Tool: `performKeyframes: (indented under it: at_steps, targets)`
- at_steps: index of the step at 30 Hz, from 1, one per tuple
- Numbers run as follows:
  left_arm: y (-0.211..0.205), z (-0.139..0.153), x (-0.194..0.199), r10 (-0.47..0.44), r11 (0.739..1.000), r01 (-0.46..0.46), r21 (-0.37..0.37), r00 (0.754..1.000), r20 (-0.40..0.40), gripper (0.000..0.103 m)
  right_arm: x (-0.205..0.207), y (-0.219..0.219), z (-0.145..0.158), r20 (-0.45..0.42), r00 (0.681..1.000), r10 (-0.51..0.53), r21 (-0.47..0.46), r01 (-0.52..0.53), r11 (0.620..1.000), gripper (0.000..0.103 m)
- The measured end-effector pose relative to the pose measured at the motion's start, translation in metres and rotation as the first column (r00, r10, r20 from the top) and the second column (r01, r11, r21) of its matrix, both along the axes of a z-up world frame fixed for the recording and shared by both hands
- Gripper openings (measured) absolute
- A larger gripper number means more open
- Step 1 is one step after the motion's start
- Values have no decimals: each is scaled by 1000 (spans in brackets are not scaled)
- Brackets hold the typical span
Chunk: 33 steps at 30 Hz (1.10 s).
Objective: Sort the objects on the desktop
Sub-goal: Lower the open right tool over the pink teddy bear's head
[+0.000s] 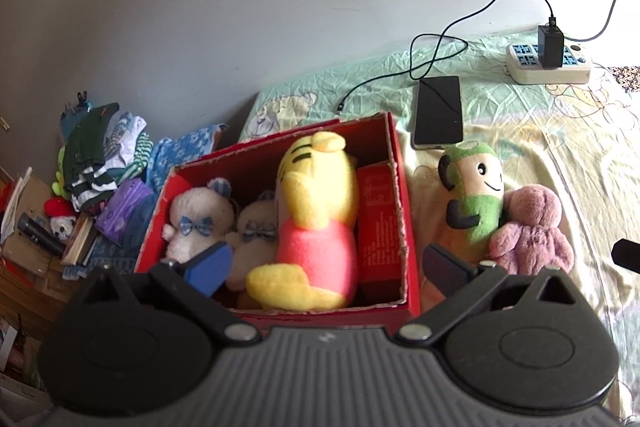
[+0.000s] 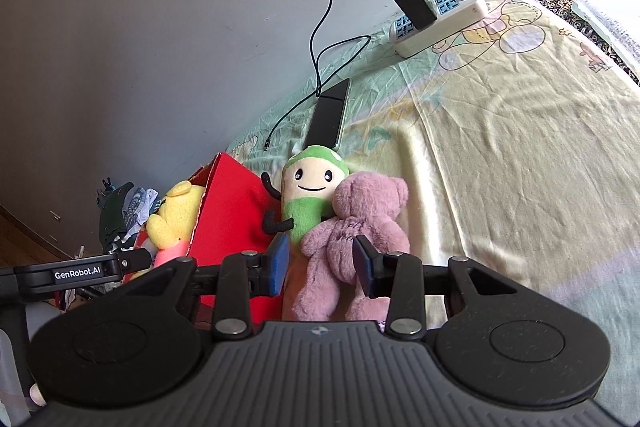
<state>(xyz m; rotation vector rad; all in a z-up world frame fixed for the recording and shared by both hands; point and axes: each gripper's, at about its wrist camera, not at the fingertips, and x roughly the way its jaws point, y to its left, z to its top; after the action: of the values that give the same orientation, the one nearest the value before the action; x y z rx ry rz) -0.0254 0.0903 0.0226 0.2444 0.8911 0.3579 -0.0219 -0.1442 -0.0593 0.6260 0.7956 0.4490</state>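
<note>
The right tongs (image 2: 320, 263) sit part-open around the pink bear (image 2: 360, 211), pads not clearly pressing it. The left tongs (image 1: 326, 263) gape wide over the red box (image 1: 404, 219) holding 3 plush toys. The bear lies on the bed (image 2: 500, 147), touching the green doll (image 2: 308, 195) beside the box.

Soft daylight, sharp centre, fisheye-curved dark corners, slight blur

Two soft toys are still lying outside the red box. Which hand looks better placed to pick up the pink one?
The right. Its tool already straddles the pink bear, fingers either side of its body. The left tool hangs wide open over the red box, away from the bear.
</note>
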Motion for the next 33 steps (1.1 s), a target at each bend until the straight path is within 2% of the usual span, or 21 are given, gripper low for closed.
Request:
performKeyframes:
  at_steps: [6, 10, 16, 19, 27, 29, 31, 33]
  targets:
    - [-25, 3, 0, -68, 997, 69, -18, 997, 29, 102, 1, -17, -5, -8, 1000, -15, 6, 15, 1000, 39]
    - [-43, 2, -4, -157, 984, 161, -75, 986, 63, 102, 4, -27, -10, -22, 1000, -21, 4, 21, 1000, 39]
    - [-73, -14, -18, -326, 929, 337, -153, 941, 95, 101, 10, -41, -24, -65, 998, -17, -7, 16, 1000, 39]
    - [-80, -31, -19, -370, 899, 381, -215, 925, 90, 101, 13, -47, -34, -97, 995, -7, 9, 8, 1000, 39]
    - [-76, -69, 0, -368, 864, 366, -347, 928, 61, 100, 34, -49, -52, -159, 986, 50, 84, -37, 996, 39]
    - [-73, -75, 7, -365, 846, 358, -394, 929, 60, 100, 41, -45, -54, -161, 985, 65, 92, -50, 995, 39]
    - [-70, -80, 14, -350, 844, 339, -415, 935, 52, 100, 48, -40, -55, -160, 984, 82, 106, -66, 992, 40]
    - [-68, -83, 19, -346, 832, 331, -446, 937, 49, 98, 58, -33, -55, -154, 983, 98, 106, -82, 991, 43]
